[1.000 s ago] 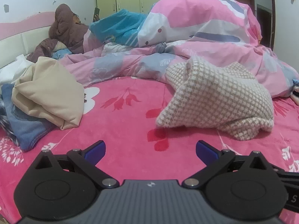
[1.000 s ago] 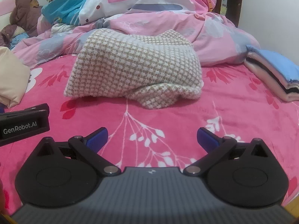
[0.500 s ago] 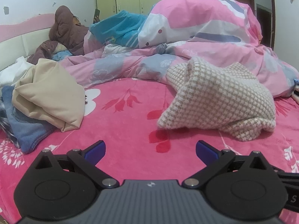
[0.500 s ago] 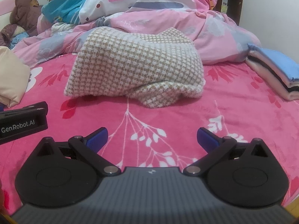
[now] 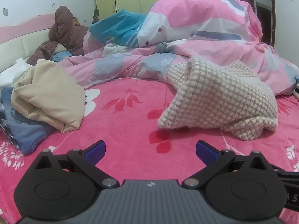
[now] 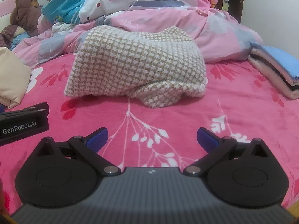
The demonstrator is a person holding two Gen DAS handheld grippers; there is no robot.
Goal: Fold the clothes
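A beige-and-white houndstooth knit garment point(image 6: 136, 67) lies bunched on the pink floral bedspread point(image 6: 168, 119), straight ahead of my right gripper point(image 6: 152, 138) and to the right in the left wrist view point(image 5: 220, 100). Both grippers hover low over the bedspread, short of the garment. My left gripper point(image 5: 150, 150) is open and holds nothing. The right gripper is open too, with nothing between its blue pads. The left gripper's body point(image 6: 24, 125) shows at the left edge of the right wrist view.
A heap of unfolded clothes, cream cloth point(image 5: 48, 95) over blue jeans point(image 5: 26, 130), lies at the left. Folded clothes point(image 6: 276, 71) are stacked at the right. A rumpled pink duvet point(image 5: 196, 37) fills the back, with a person point(image 5: 65, 29) lying by the headboard.
Both grippers have crept slightly forward toward the knit garment, which looks a little larger now. Both stay open; the clothes have not moved.
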